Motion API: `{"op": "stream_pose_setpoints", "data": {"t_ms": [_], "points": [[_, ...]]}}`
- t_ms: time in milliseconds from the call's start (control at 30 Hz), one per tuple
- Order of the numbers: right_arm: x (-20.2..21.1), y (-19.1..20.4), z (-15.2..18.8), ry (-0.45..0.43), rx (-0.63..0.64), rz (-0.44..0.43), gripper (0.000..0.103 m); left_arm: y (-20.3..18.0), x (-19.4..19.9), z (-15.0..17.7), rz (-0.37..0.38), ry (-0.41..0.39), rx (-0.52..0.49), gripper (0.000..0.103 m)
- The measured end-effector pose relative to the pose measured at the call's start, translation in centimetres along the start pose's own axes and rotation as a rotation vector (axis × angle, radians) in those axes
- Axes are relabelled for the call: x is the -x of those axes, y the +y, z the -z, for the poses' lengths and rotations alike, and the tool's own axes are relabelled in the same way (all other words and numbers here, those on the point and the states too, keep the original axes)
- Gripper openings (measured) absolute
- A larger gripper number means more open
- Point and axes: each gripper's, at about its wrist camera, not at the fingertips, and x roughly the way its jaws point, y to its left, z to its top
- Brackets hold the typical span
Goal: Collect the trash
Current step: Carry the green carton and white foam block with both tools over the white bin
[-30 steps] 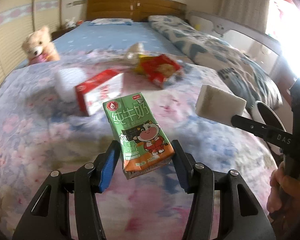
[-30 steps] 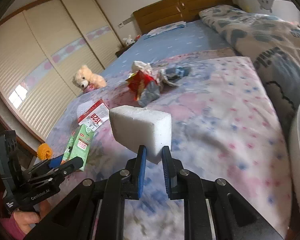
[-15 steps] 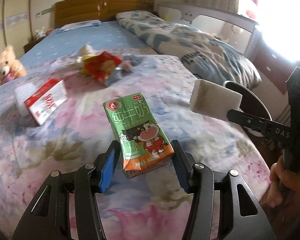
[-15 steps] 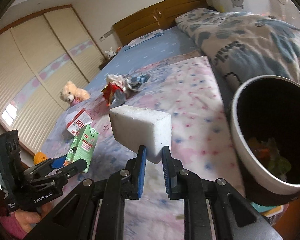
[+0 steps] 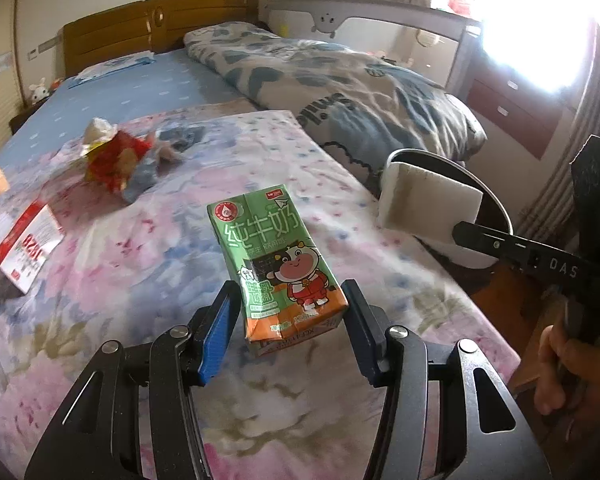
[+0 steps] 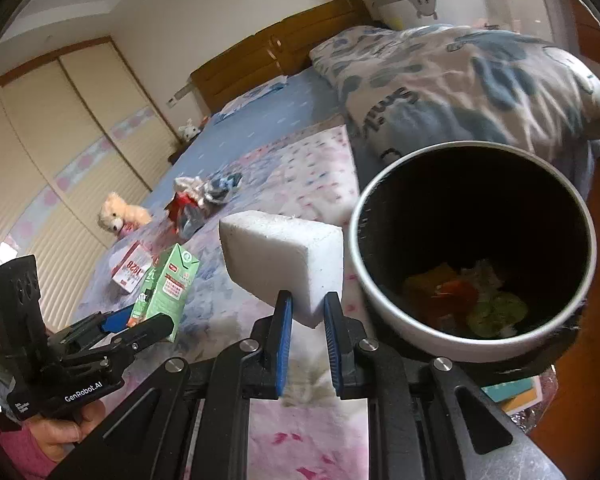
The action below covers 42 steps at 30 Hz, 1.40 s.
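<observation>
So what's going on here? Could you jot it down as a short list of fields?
left tool: shut on green milk carton
right tool: shut on white foam block
trash bin: open, beside the bed, some scraps at the bottom
still on bed: red-and-white box, crumpled wrappers
also there: teddy bear, folded quilt

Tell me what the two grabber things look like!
Both are black metal frames with silver bolts and blue pads on the fingers. The left gripper reads "GenRobot.AI" in white from the other camera; the right gripper reads "DAS". A bare hand holds the right one; a pink sleeve shows behind the left.
</observation>
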Motion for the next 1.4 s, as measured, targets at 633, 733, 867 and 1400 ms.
{"op": "stream_pose_setpoints", "data": {"t_ms": [633, 733, 867, 1400], "points": [[3.4, -5.7, -0.7, -0.046, -0.079, 0.107, 0.016, -6.5, -2.3, -2.9, 0.092, 0.008, -0.123, 0.051], [3.9, -6.6, -0.8, -0.052, -0.088, 0.132, 0.016, -7.7, -2.7, -3.4, 0.106, 0.007, -0.142, 0.051], [4.3, -7.7, -0.9, -0.055, -0.104, 0.158, 0.016, -9.0, -3.2, -3.9, 0.122, 0.008, -0.167, 0.051], [4.6, -10.6, -2.4, -0.045, -0.118, 0.23, 0.016, -12.7, -6.3, -5.8, 0.172, 0.062, -0.224, 0.051]]}}
